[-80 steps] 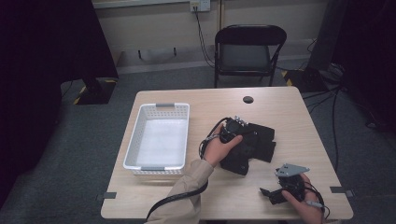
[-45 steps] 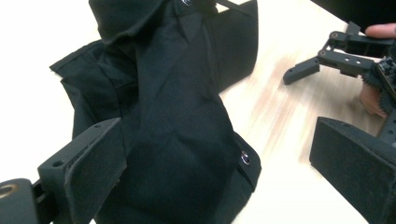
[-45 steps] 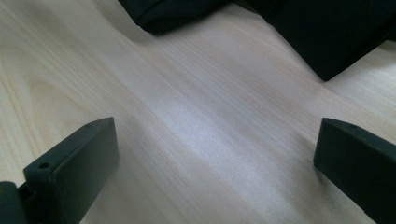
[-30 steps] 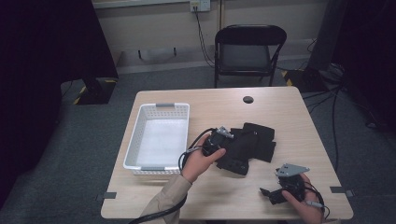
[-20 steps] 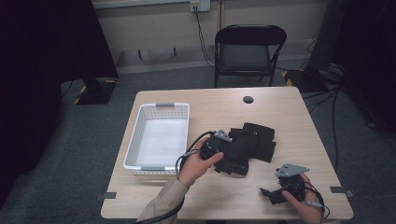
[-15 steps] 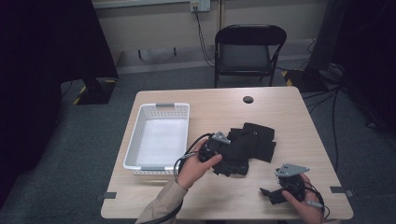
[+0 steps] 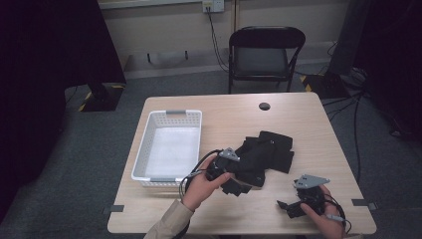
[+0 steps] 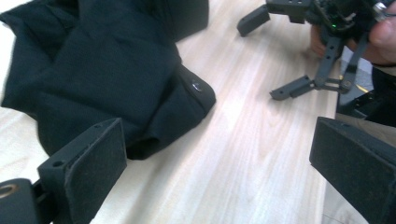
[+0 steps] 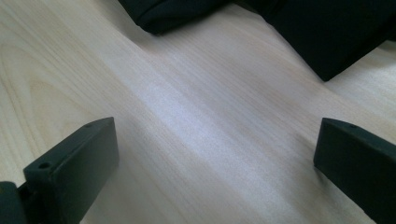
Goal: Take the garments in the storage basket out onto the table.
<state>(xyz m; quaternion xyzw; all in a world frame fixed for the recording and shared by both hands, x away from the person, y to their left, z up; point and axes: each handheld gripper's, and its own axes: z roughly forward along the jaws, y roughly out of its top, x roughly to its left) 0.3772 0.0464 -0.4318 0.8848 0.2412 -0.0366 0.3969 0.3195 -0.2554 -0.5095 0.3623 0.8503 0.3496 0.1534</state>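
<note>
Lying just beside the open left gripper, black cloth touches one jaw.

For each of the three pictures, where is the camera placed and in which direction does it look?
High view: fixed above the person's side, looking forward and down on the light wooden table; both forearms and the left tongs show.
Left gripper view: rides the left tongs, looking past the crumpled black cloth to the right tongs; own jaws wide apart.
Right gripper view: rides the right tongs, low over the table; jaws apart.
All three share the black cloth.
</note>
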